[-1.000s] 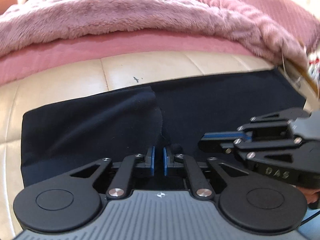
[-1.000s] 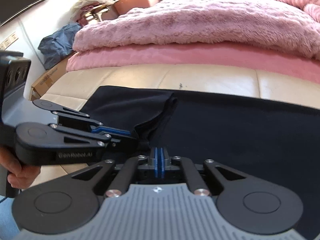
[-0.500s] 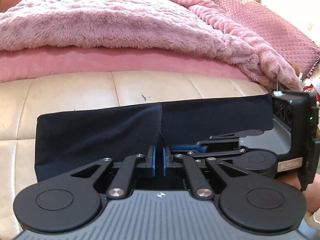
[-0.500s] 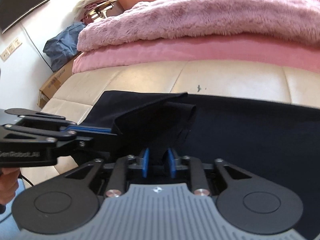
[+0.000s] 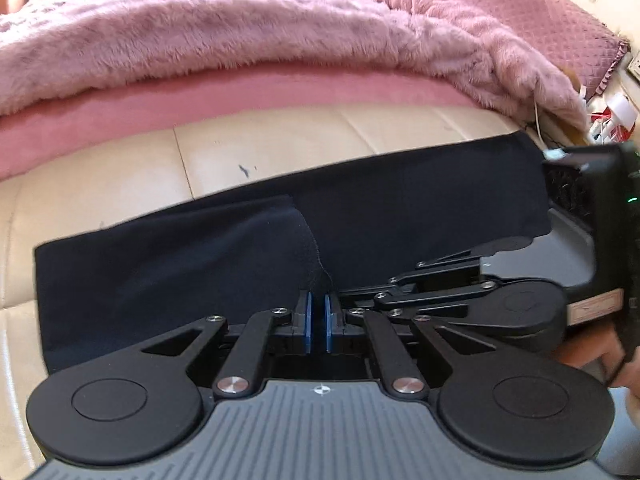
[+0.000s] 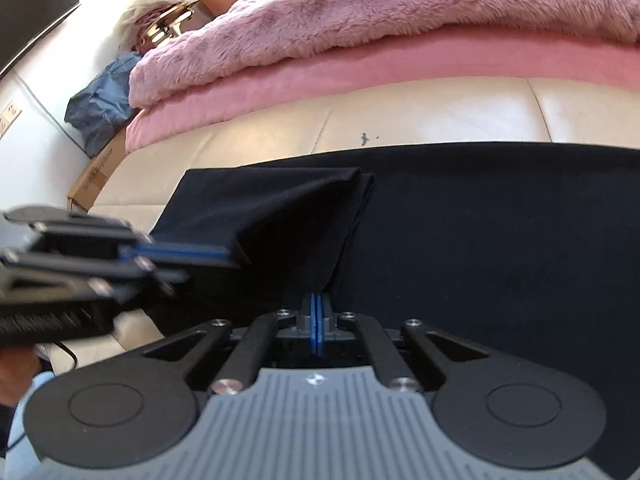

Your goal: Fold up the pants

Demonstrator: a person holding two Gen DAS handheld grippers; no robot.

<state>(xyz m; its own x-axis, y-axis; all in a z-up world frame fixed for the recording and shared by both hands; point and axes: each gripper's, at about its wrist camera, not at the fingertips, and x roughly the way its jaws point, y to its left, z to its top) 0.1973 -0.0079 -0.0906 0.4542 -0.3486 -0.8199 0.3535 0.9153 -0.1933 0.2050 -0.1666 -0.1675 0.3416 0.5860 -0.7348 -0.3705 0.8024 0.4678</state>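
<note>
pants (image 5: 420, 208): dark navy, spread flat across the cream leather bench (image 5: 100, 176) at the foot of the bed; one end lifted off the flat layer and pinched by both tongs.
pants, right view (image 6: 500, 232): wide flat layer fills the right half; raised fold (image 6: 280, 216) slopes from its far corner down toward both tongs.
left tongs (image 5: 316, 322): blue pads narrowly apart, dark fabric edge between them; gripping the pants.
left tongs, right view (image 6: 224, 256): blurred, come in from the left; blue pads pressed on the near edge of the raised fold.
right tongs (image 6: 316, 320): blue pads pressed together, fabric of the fold running into them; clenched on the pants.
right tongs, left view (image 5: 372, 290): lie side-on just beside the left tongs, tips at the fabric; pad contact hidden here.
hand (image 5: 592, 356): on the right tool's handle, partly seen at the right edge.
fluffy pink blanket (image 5: 200, 28): piled on the bed behind the bench.
pink sheet (image 5: 200, 96): band between blanket and bench.
dark mark (image 6: 364, 139): on the cream leather, just beyond the pants' far edge.
blue bundle (image 6: 104, 104): on the floor by the wall, next to a cardboard box (image 6: 96, 172).
</note>
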